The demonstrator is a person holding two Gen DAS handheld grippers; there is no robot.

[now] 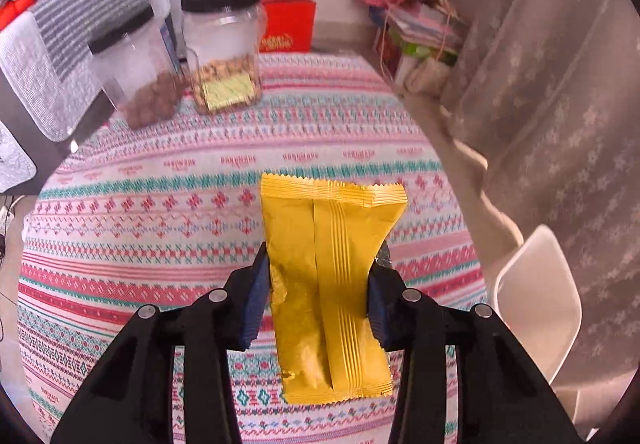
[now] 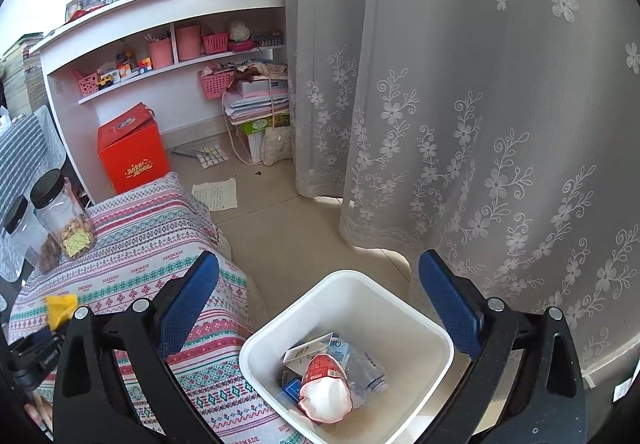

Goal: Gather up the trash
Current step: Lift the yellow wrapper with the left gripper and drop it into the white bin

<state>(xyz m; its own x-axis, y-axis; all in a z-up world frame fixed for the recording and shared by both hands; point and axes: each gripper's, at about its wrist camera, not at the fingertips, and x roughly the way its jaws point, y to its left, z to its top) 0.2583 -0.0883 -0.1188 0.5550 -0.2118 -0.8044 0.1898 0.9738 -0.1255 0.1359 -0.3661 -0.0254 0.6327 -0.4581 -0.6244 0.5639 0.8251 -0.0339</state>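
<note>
My left gripper (image 1: 318,284) is shut on a yellow snack wrapper (image 1: 328,284), holding it by its middle above the patterned tablecloth (image 1: 160,228). The wrapper also shows at the left edge of the right wrist view (image 2: 60,309). My right gripper (image 2: 318,298) is open and empty, hovering over a white trash bin (image 2: 416,328) on the floor beside the table. The bin holds a red and white cup (image 2: 326,388) and several crumpled packets.
Two black-lidded jars, one with nuts (image 1: 224,48) and one with brown snacks (image 1: 140,76), stand at the table's far left. A red box (image 2: 132,152), loose papers (image 2: 216,194) and shelves lie beyond. A lace curtain (image 2: 480,124) hangs to the right. A white chair (image 1: 536,304) is beside the table.
</note>
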